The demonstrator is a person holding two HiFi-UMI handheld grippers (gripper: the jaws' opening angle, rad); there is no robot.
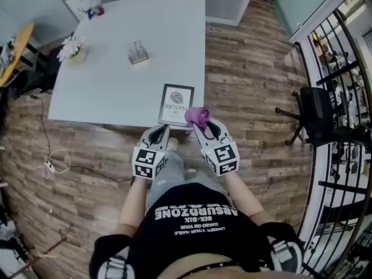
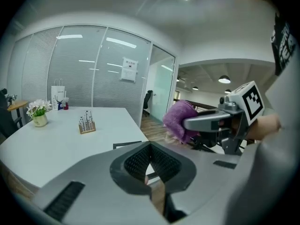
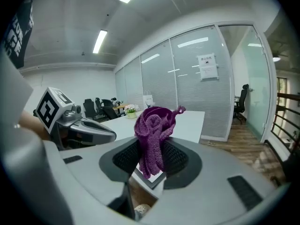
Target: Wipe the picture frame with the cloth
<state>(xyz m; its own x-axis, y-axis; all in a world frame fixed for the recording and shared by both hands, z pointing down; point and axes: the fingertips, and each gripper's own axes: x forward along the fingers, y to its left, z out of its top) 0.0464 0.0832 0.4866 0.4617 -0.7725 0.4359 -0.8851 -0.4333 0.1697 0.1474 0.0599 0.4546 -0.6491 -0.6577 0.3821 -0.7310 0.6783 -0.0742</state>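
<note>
Picture frame (image 1: 176,104) lies flat at the near edge of the counter (image 1: 116,80). Our left gripper (image 1: 158,133) has its fingers closed and empty. The fingers of the right gripper (image 1: 204,128) pinch the cloth (image 1: 196,116) (bunched up), so we should lower it and press flat across the frame.

The dark-rimmed picture frame (image 1: 176,104) lies flat, seemingly face up, at the table's (image 1: 116,68) near edge. The bunched purple cloth (image 1: 197,116) is pinched in the right tongs (image 1: 201,127), over the frame's corner.
</note>
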